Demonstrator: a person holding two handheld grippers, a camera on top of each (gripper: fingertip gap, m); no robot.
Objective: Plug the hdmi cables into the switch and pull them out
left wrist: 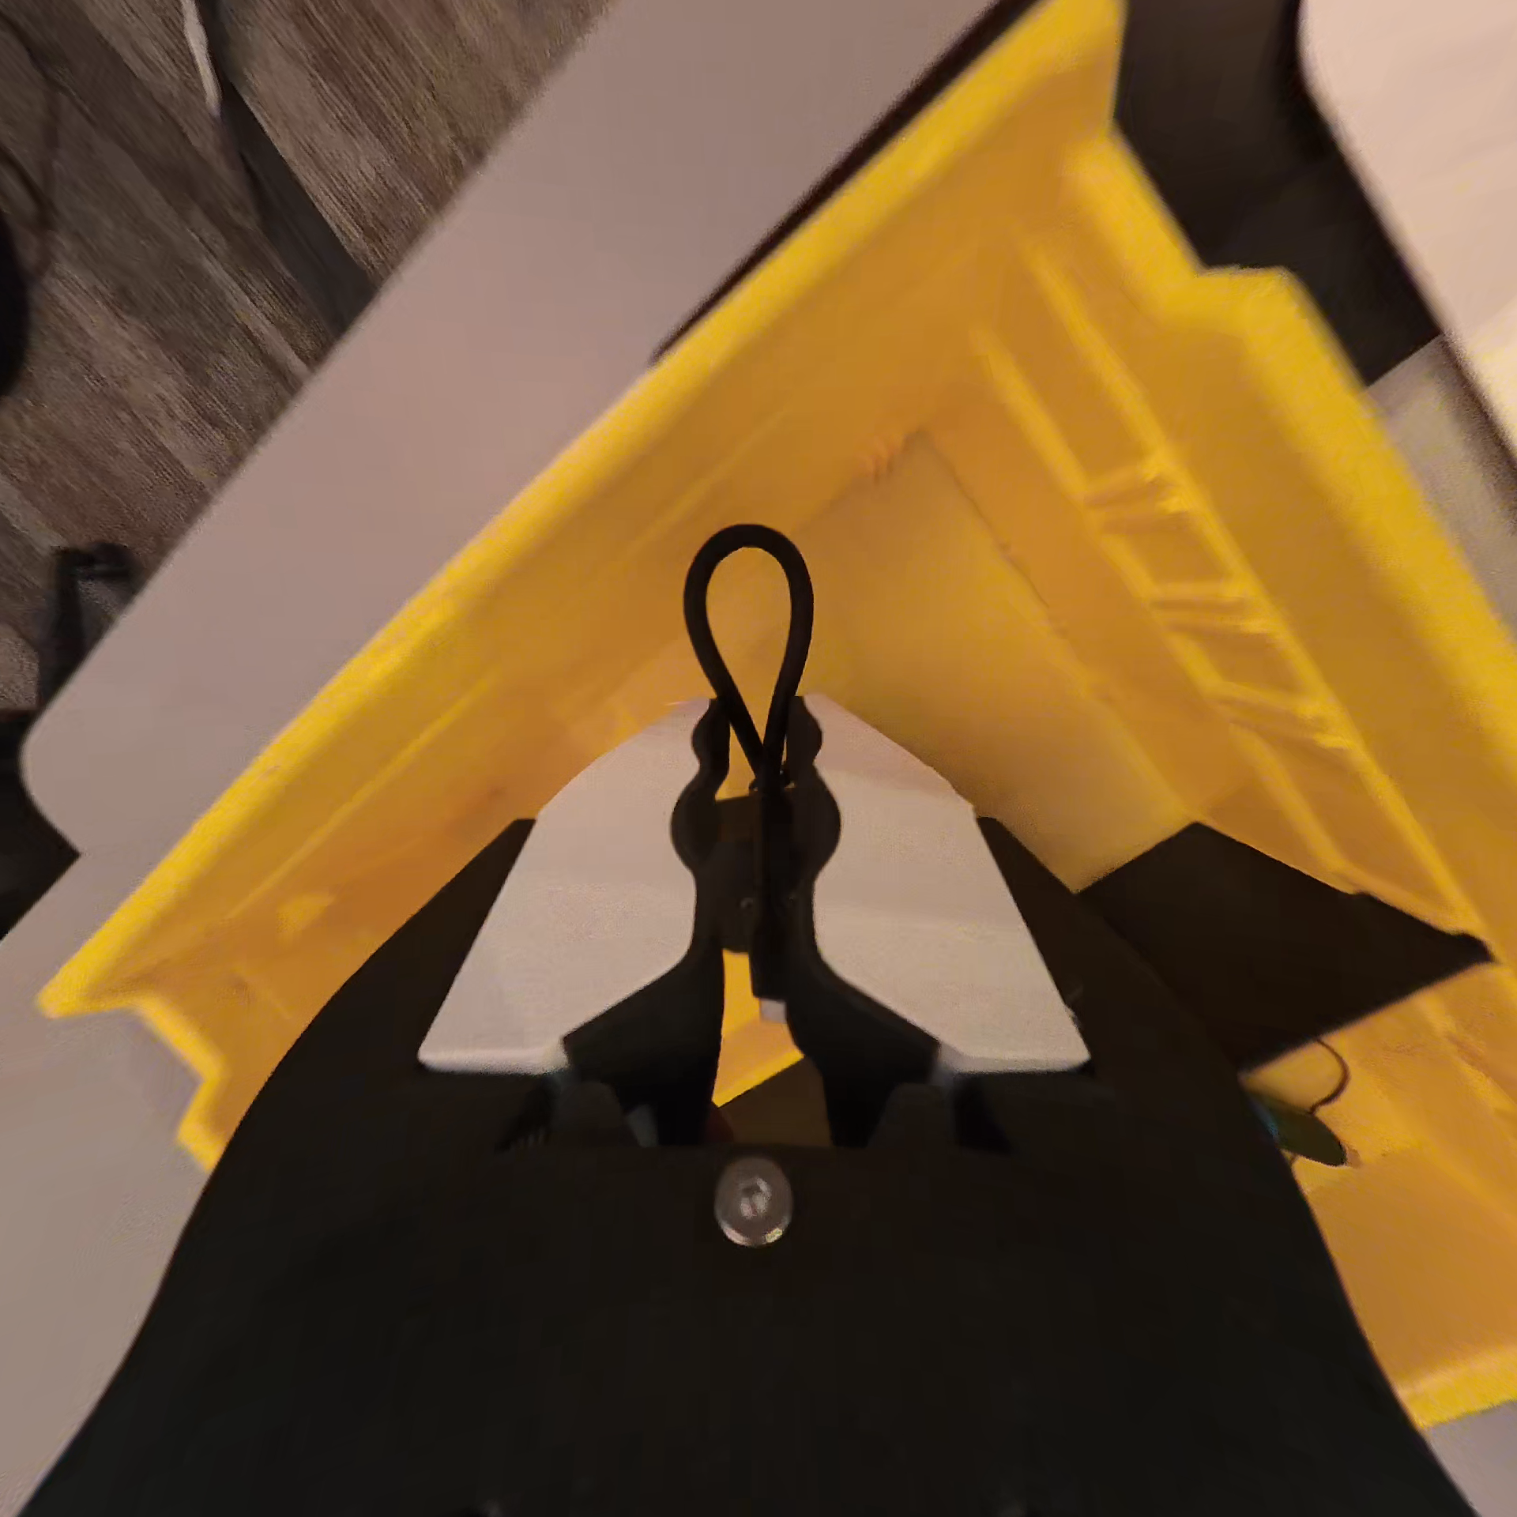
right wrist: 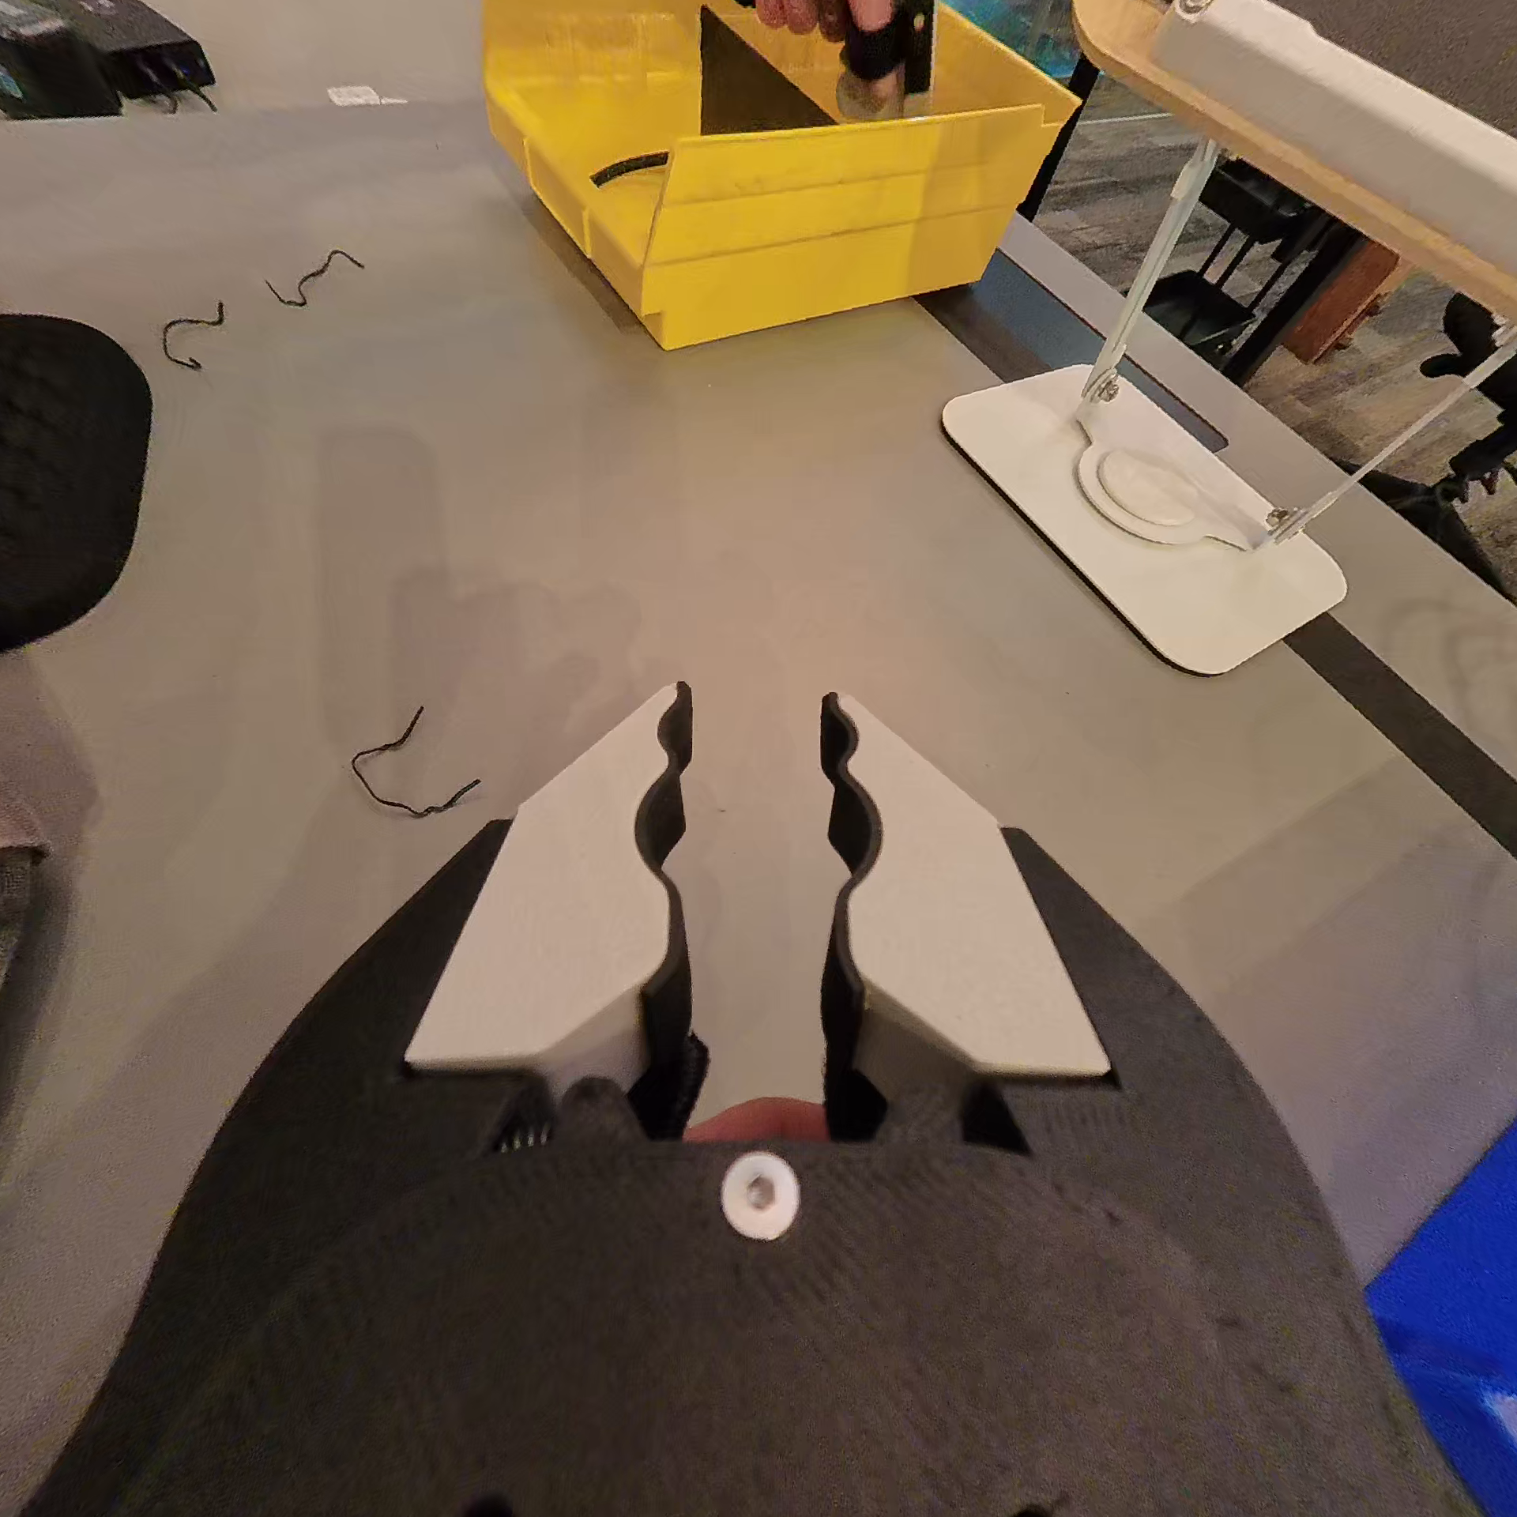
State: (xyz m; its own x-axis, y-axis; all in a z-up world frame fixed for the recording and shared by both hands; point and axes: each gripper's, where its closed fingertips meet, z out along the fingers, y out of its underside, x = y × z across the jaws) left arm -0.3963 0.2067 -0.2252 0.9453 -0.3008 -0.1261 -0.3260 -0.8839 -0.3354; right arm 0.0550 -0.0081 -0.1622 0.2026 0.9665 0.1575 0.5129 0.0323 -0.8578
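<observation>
My left gripper (left wrist: 759, 706) hangs over the inside of a yellow bin (left wrist: 903, 369). It is shut on a thin black cable (left wrist: 747, 532), folded so that a loop sticks out past the fingertips. The cable's end hangs down between the fingers. My right gripper (right wrist: 755, 694) is open and empty, low over the grey table (right wrist: 739, 509). In the right wrist view the yellow bin (right wrist: 780, 222) stands at the far edge. A hand holds the left gripper's black body (right wrist: 763, 90) inside the bin, and its fingers are hidden. A black box (right wrist: 139, 41) sits at the far left.
Three black twist ties (right wrist: 402, 780) (right wrist: 312, 279) (right wrist: 193, 332) lie on the table. A piece of black cable (right wrist: 628, 168) shows in the bin. A white stand base (right wrist: 1149, 525) sits at the right, with a board above. A black pad (right wrist: 57, 476) lies at the left edge. The tips of one gripper are about 50 centimetres away from the tips of the other.
</observation>
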